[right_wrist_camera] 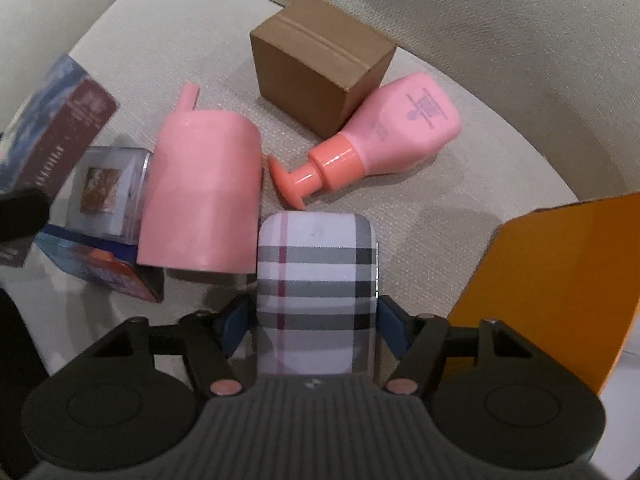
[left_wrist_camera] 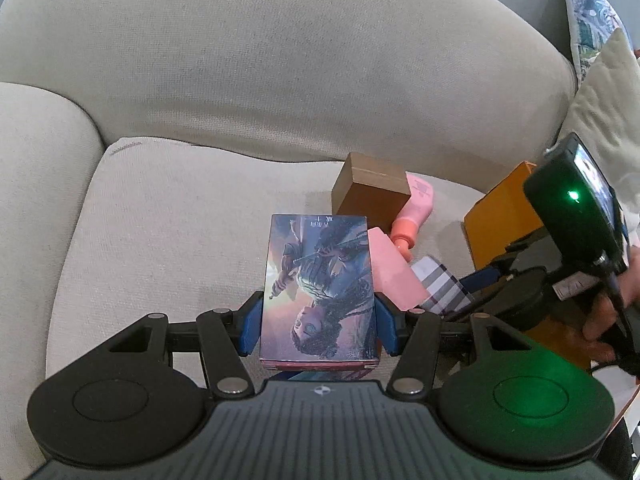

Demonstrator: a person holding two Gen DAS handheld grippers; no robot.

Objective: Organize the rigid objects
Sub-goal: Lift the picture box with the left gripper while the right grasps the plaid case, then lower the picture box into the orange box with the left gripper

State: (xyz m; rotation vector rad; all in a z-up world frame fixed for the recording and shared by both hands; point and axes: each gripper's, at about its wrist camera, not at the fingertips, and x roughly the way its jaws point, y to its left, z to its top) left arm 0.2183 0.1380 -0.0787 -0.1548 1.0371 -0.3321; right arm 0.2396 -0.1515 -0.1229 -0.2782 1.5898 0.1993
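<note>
Plaid case [right_wrist_camera: 316, 292] between right tool [right_wrist_camera: 316, 320] pads, illustrated box [left_wrist_camera: 318, 288] between left tool [left_wrist_camera: 318, 326] pads.

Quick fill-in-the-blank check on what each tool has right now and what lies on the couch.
1. The left tool is shut on an illustrated ____.
2. The right tool grips a case with a ____ pattern.
3. The pink pump bottle lies on its ____.
4. Its base touches a brown ____ box.

Missing words: book; plaid; side; cardboard

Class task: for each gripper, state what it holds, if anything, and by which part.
The left gripper clamps the illustrated box by its long side edges, near one end. The right gripper clamps the plaid case by its sides.
</note>
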